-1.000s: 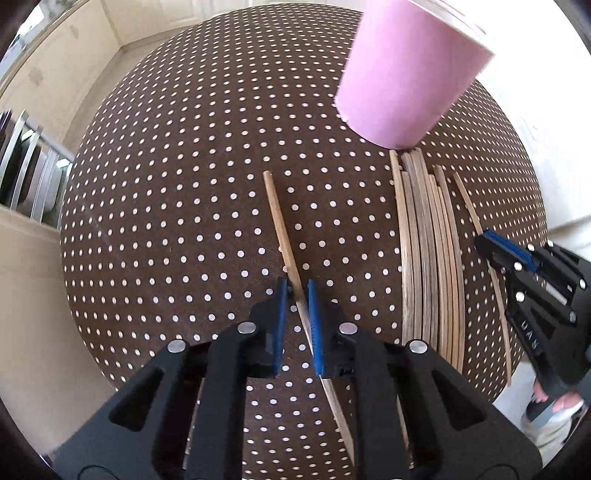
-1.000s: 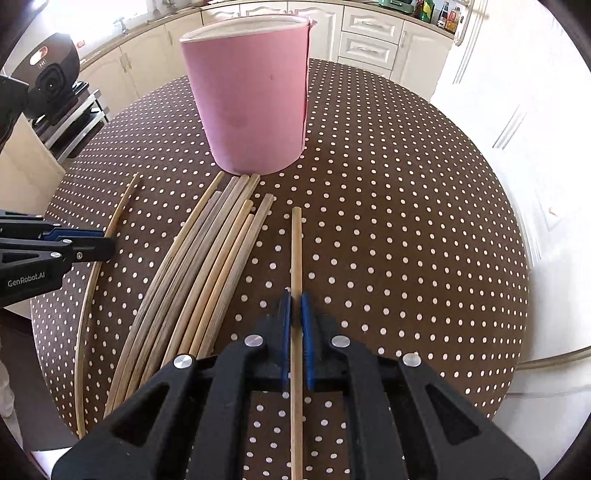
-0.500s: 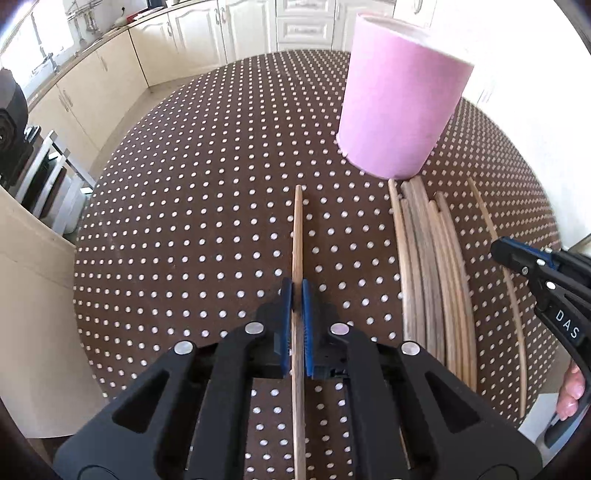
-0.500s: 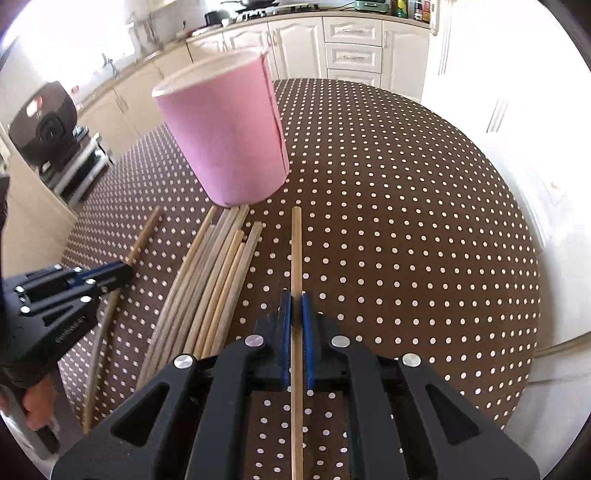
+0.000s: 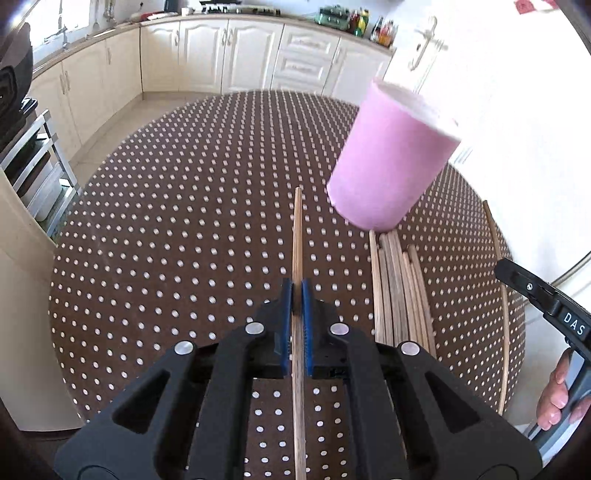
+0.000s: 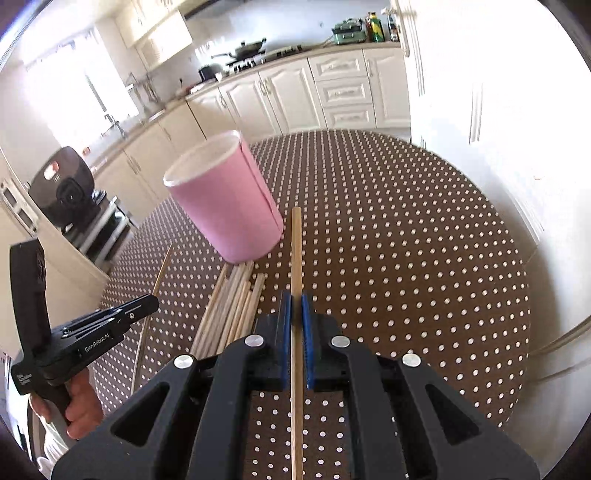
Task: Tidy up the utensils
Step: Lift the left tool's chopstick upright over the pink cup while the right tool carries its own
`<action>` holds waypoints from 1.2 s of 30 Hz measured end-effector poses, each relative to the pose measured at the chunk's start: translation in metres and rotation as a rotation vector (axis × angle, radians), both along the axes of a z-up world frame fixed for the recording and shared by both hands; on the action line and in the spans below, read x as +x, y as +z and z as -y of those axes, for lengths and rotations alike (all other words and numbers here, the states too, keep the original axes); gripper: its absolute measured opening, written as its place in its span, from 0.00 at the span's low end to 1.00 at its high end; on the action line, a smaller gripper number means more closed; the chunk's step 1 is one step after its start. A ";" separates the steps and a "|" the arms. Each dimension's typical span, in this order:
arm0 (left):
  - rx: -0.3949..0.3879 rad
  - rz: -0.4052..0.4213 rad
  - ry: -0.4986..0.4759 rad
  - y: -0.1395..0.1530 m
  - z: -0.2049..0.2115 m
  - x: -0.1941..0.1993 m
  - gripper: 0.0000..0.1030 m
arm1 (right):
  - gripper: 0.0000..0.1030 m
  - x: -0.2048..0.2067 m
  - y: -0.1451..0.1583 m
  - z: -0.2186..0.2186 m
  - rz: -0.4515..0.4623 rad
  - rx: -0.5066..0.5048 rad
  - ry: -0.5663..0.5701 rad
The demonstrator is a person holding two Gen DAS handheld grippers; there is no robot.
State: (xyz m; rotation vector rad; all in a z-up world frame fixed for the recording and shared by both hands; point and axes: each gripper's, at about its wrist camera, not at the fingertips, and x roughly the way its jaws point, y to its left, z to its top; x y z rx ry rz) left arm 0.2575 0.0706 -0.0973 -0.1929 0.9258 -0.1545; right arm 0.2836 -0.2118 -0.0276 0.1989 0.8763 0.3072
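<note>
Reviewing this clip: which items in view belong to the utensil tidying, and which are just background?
Job:
left gripper, shut on a chopstick
right gripper, shut on another chopstick
chopstick pile
pink cup

Background:
dotted tablecloth
stove pan
counter bottles

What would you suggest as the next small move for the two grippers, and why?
Probably carry both sticks up over the pink cup's open rim. The left gripper and right gripper each pinch one chopstick, the cup stands upright ahead, and more sticks still lie loose.

"DAS" on right gripper (image 5: 517, 280), "GenRobot.AI" on left gripper (image 6: 147, 304)
</note>
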 end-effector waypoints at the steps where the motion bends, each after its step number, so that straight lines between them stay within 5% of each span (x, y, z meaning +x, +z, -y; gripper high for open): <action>1: -0.018 0.013 -0.004 0.003 -0.004 -0.002 0.06 | 0.05 -0.001 0.003 0.003 0.015 0.008 -0.007; 16: -0.114 0.334 0.017 0.086 -0.016 -0.016 0.06 | 0.05 -0.014 0.044 0.005 0.333 0.049 -0.016; 36: -0.100 0.474 0.013 0.137 0.006 0.005 0.06 | 0.05 0.003 0.078 -0.011 0.692 0.059 -0.105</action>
